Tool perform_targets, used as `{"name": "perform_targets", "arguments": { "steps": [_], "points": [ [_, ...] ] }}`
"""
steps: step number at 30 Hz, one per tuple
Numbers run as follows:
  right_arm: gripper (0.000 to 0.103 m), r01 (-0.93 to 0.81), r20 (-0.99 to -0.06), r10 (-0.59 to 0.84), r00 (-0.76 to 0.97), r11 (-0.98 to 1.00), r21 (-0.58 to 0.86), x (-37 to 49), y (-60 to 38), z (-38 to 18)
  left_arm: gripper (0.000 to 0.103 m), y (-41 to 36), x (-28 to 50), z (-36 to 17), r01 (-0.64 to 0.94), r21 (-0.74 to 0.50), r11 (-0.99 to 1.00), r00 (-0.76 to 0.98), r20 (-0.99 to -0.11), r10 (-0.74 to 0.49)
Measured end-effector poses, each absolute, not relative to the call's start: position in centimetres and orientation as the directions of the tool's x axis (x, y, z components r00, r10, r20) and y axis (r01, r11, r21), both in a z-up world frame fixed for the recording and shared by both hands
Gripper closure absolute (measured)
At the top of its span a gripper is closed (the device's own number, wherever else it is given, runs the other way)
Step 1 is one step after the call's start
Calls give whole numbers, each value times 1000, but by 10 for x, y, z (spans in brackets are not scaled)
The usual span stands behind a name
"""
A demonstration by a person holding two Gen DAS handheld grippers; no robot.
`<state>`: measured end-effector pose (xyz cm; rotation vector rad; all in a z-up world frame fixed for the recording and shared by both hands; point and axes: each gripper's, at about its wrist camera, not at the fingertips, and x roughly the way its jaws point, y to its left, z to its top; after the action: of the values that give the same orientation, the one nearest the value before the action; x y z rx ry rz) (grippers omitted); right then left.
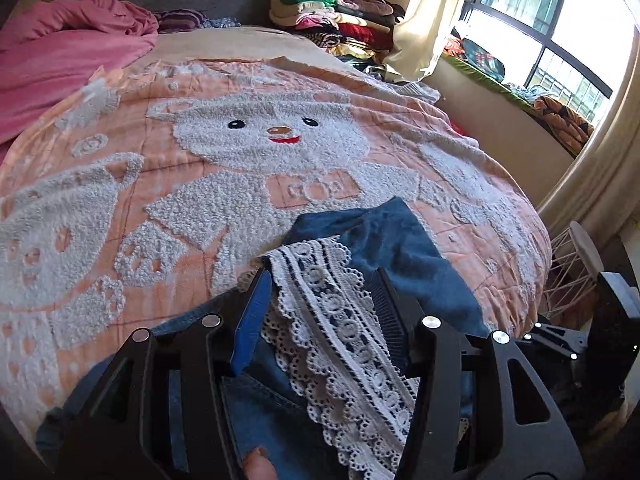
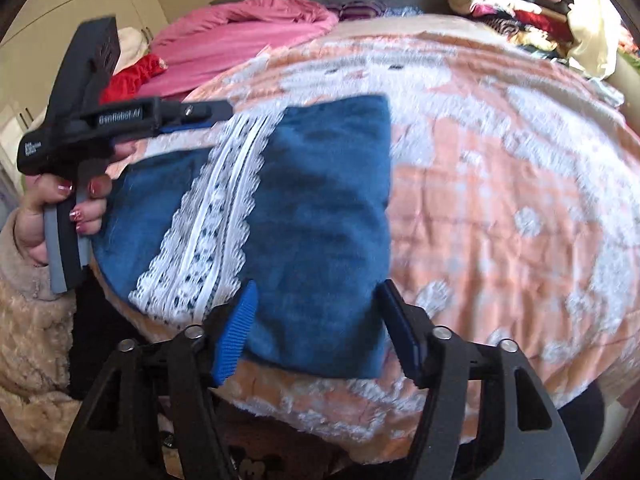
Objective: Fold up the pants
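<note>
Claws (image 1: 320,292) (image 2: 316,300) angle down over folded pants (image 2: 320,220), both part-open, seemingly gripping nothing

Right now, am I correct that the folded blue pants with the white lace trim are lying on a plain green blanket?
Not quite: the blue pants with white lace trim lie on a peach blanket patterned with white bears, not plain green. The left wrist view shows it clearly.
</note>
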<state>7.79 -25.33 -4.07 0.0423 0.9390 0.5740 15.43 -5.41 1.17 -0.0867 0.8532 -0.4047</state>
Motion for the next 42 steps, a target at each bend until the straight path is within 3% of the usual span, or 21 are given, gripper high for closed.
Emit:
{"name": "perform_targets", "arguments": {
  "steps": [4, 9, 17, 33, 34, 35, 37, 42],
  "points": [
    [48, -476, -774, 447, 448, 852, 217, 66, -242, -41, 59, -73, 160, -9, 304, -123, 945, 564, -776, -283],
    [48, -474, -793, 408, 453, 863, 174, 64, -240, -48, 58, -72, 161, -21, 293, -94, 951, 566, -785, -252],
    [41, -448, -772, 425, 473, 870, 204, 58, -249, -35, 53, -68, 149, -10, 278, -121, 953, 580, -770, -267],
    [40, -439, -725, 438, 532, 874, 206, 45, -248, -7, 39, -59, 110, 29, 250, -135, 959, 627, -732, -266],
    [39, -440, -722, 439, 534, 874, 206, 45, -248, -5, 39, -59, 108, 30, 248, -134, 959, 628, -731, -265],
    [26, -439, -720, 438, 538, 875, 204, 44, -247, -3, 37, -58, 105, 32, 245, -132, 960, 632, -730, -261],
    [15, -424, -705, 425, 568, 885, 191, 42, -247, 2, 34, -58, 100, 35, 249, -126, 960, 636, -727, -260],
    [15, -424, -690, 434, 579, 883, 200, 41, -244, 10, 29, -54, 89, 43, 244, -118, 962, 654, -712, -254]
  ]
}}
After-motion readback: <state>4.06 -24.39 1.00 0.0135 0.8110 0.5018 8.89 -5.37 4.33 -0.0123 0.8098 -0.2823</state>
